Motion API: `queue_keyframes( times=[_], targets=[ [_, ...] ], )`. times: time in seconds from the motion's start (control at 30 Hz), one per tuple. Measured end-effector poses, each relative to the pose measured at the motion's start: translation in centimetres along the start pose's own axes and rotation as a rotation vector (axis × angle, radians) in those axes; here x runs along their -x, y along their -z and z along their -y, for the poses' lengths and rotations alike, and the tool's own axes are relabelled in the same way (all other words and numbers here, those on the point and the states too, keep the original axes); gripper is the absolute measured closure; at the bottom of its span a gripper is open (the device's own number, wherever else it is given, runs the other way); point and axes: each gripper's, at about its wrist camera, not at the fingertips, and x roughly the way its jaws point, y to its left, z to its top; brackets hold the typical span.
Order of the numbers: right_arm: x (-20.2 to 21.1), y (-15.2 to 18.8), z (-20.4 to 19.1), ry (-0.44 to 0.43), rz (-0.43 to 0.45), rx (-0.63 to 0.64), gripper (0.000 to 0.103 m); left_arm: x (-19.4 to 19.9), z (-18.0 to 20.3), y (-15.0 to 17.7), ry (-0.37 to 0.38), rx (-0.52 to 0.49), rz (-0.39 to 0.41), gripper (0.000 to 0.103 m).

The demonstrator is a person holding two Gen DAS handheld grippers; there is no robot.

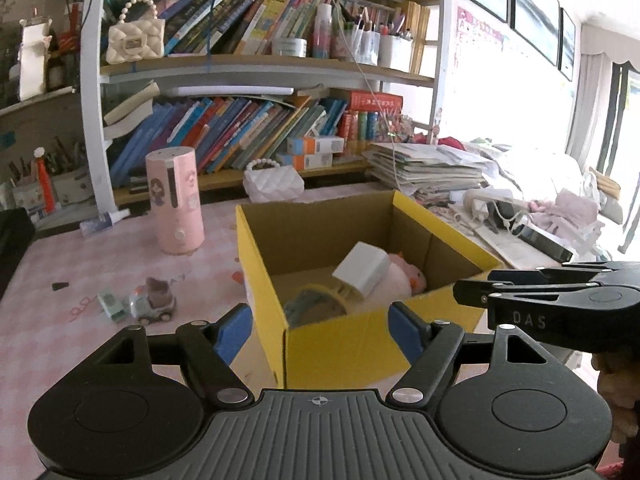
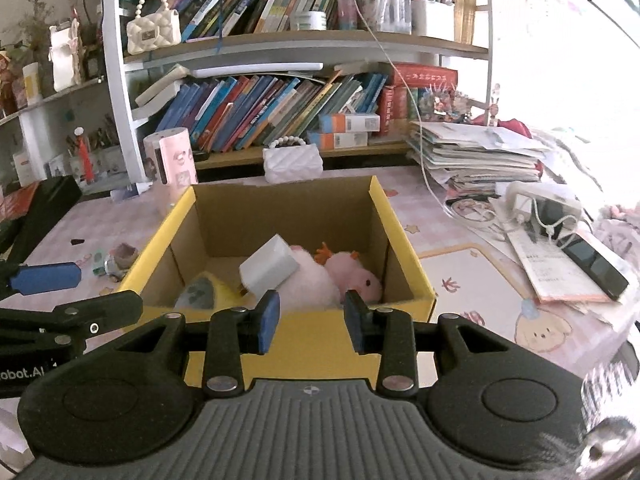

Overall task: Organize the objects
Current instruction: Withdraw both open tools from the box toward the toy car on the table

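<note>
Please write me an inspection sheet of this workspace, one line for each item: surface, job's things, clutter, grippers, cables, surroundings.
Surface: pink patterned table cover, partly bare.
Job's things: open yellow cardboard box holding a pink plush, a white box tilted on it and a yellow item; small toy car and mint-green item outside on the table.
Clutter: pink cylinder, white quilted purse, paper stack.
Grippers: left gripper open, empty; right gripper with a narrow gap, empty.
Cables: white cord hanging down; power strip.
Surroundings: crowded bookshelf, bright window.
</note>
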Motion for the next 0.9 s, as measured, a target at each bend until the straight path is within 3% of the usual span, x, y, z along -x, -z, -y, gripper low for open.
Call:
queue_keyframes(
  times=[0.57,0.9],
  targets=[
    [5.2,5.9,-5.5,0.015,-0.091,-0.017,0.069,5.7,-2.0,4.6,-0.003,-0.012,-0.077,0.026],
    [6.4,8.1,-8.3,-0.004,-0.143,-0.014,0.067,7.5,-3.8,7.0,-0.044,0.007,-0.140,0.026]
  ],
)
